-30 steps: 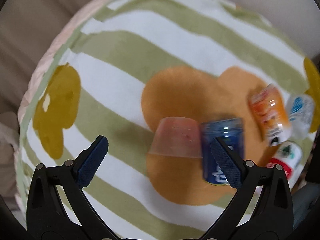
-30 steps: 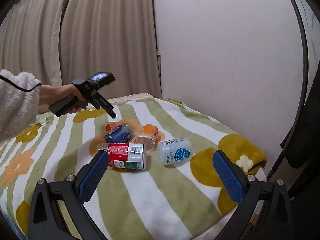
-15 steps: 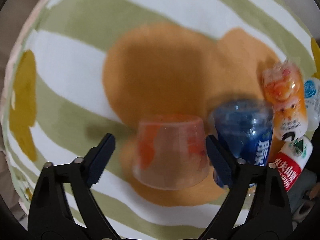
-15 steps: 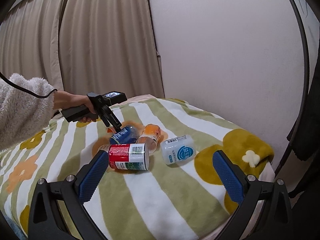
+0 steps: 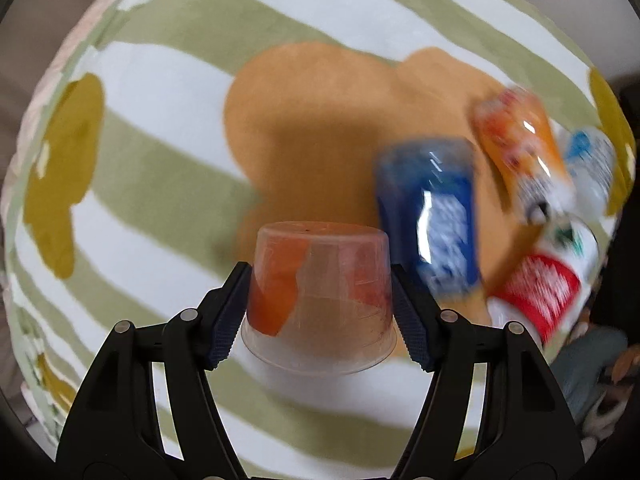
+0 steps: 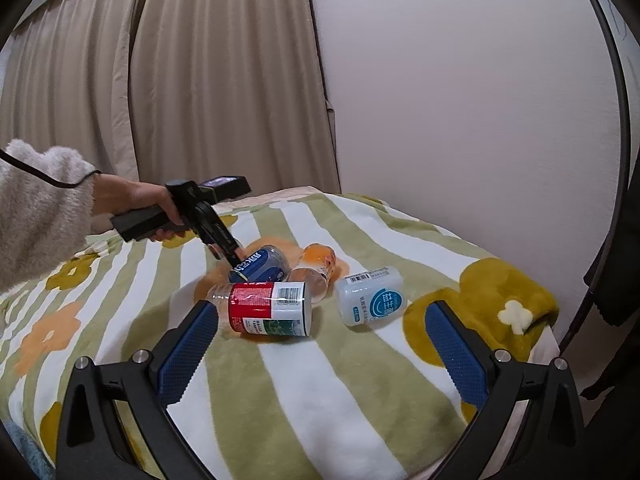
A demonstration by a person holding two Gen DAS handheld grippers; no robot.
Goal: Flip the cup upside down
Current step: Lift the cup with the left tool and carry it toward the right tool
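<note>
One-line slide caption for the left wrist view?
Left gripper clamps clear plastic cup, mouth down, over striped blanket, beside blue can.

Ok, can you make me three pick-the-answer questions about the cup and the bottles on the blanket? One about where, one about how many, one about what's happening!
1. Where is the cup?
A. Between the left gripper's fingers
B. Beside the white bottle
C. In the right gripper

2. How many bottles lie on the blanket?
A. Two
B. Four
C. Six

3. How is the right gripper?
A. Shut on a bottle
B. Open, holding nothing
C. Shut on the cup

Answers:
1. A: both pads press the cup's sides in the left wrist view.
2. B: the right wrist view shows the blue bottle, orange bottle, red-label bottle and white bottle.
3. B: its fingers stand wide apart above the blanket.
</note>
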